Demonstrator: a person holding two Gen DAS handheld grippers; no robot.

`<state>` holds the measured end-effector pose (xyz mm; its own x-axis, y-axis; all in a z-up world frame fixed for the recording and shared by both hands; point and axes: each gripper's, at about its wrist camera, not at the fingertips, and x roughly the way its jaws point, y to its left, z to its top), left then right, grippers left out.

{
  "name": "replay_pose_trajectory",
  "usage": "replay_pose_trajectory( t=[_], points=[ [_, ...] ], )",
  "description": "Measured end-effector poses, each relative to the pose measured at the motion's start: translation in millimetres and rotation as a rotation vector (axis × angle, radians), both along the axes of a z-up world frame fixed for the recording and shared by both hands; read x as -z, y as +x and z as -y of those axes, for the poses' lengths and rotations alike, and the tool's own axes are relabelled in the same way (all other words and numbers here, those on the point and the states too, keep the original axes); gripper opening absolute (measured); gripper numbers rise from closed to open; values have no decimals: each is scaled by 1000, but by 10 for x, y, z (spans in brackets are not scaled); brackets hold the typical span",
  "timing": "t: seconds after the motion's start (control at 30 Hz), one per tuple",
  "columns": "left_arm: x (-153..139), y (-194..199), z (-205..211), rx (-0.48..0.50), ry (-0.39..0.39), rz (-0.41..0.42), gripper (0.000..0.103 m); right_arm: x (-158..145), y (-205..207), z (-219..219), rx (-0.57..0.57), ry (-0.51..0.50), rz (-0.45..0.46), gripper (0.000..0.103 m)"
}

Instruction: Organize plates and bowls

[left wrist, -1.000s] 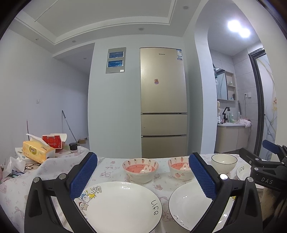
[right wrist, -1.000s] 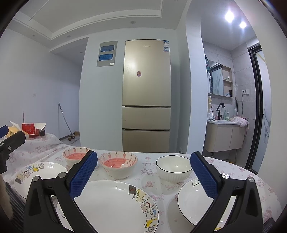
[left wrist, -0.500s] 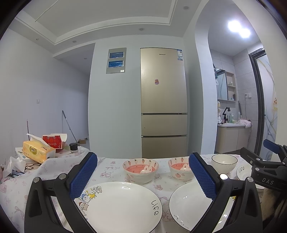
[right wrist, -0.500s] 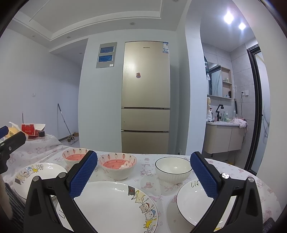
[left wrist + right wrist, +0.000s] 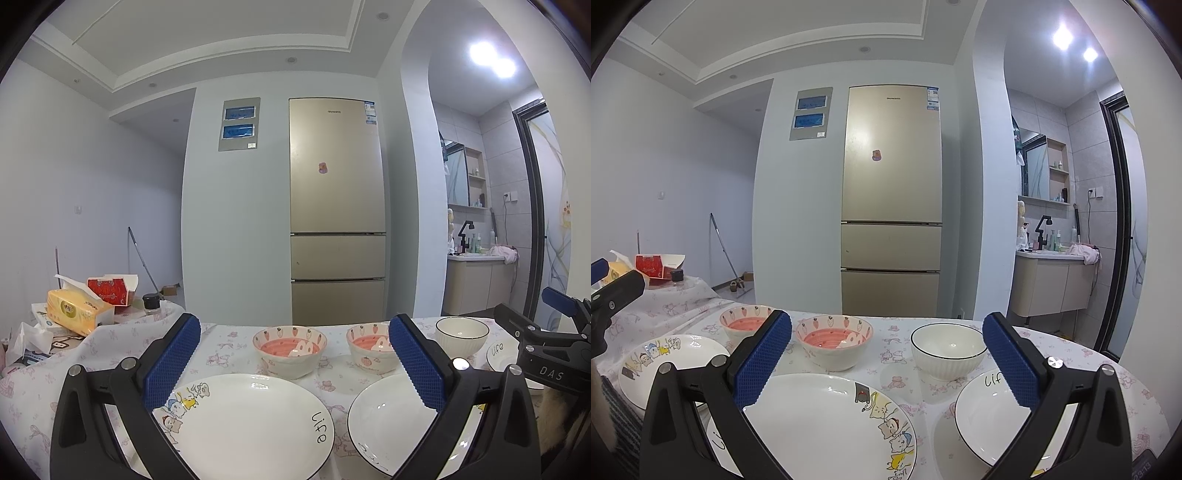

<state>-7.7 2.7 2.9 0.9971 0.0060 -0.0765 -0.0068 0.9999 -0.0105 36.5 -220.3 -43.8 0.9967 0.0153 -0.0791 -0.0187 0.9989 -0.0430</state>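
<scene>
Left gripper (image 5: 293, 360) and right gripper (image 5: 886, 356) are held level above the bench (image 5: 897, 350), fingers spread wide, gripping nothing. Three plates (image 5: 820, 424) lie flat nearest; three bowls (image 5: 833, 341) stand upright in a row behind them.

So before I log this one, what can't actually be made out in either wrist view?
- Left wrist view: the middle plate is partly covered by the left hand-held gripper; its lower rim lettering is unreadable.
- Left wrist view: the far plate sits mostly behind the right hand-held gripper.
- Right wrist view: the right plate runs under a finger and off the bottom edge.
- Fridge label: too small to read.
</scene>
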Motion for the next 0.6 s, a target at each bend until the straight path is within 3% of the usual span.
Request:
replay_pose_trajectory(
  t=[0.6],
  points=[
    [9, -71, 56, 7, 25, 31, 103, 18, 24, 25, -21, 8, -12, 103]
  ],
)
